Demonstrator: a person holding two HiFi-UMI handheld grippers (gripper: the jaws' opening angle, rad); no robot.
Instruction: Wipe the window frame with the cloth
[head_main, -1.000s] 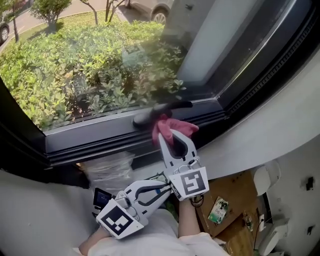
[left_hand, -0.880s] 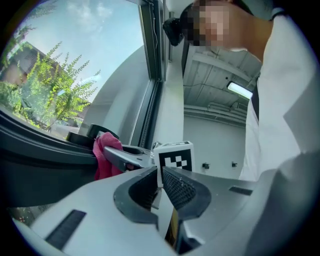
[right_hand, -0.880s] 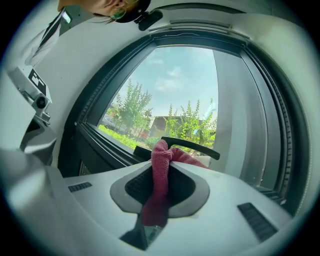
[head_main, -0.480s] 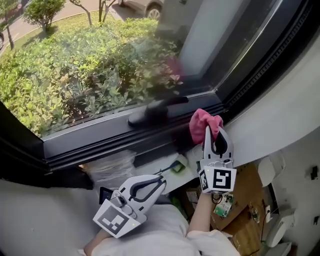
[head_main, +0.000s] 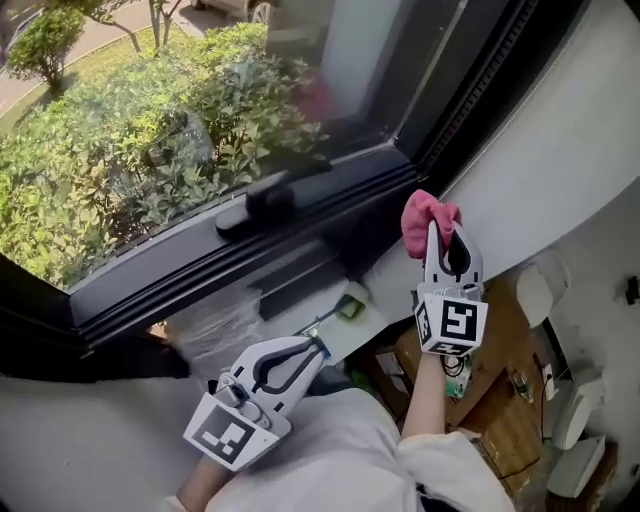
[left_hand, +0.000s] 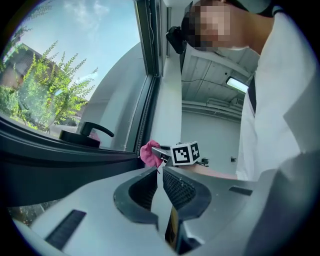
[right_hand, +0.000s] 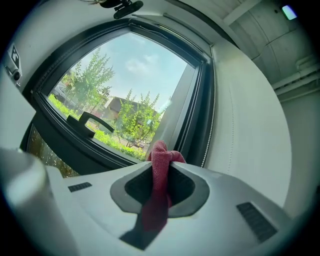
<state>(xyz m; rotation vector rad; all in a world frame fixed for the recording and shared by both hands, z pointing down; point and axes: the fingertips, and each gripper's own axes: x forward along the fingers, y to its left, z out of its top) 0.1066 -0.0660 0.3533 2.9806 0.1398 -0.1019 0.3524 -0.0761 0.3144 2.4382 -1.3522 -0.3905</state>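
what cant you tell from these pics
- Head view: whether the cloth touches the window frame; the bunched cloth covers that spot.
- Right gripper view: the cloth's lower end, lost in the shadowed slot of the right gripper.
- Head view: small items on the cardboard, too small to name.

Green bushes (head_main: 120, 130) fill the view outside; a black handle (head_main: 262, 200) lies before them; a plastic bag (head_main: 212, 325) sits lower.

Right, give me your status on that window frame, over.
Right gripper shut on pink cloth, at the window frame lower right corner; contact unclear. Left gripper shut, empty, held low. Handle further left, clear of the cloth.
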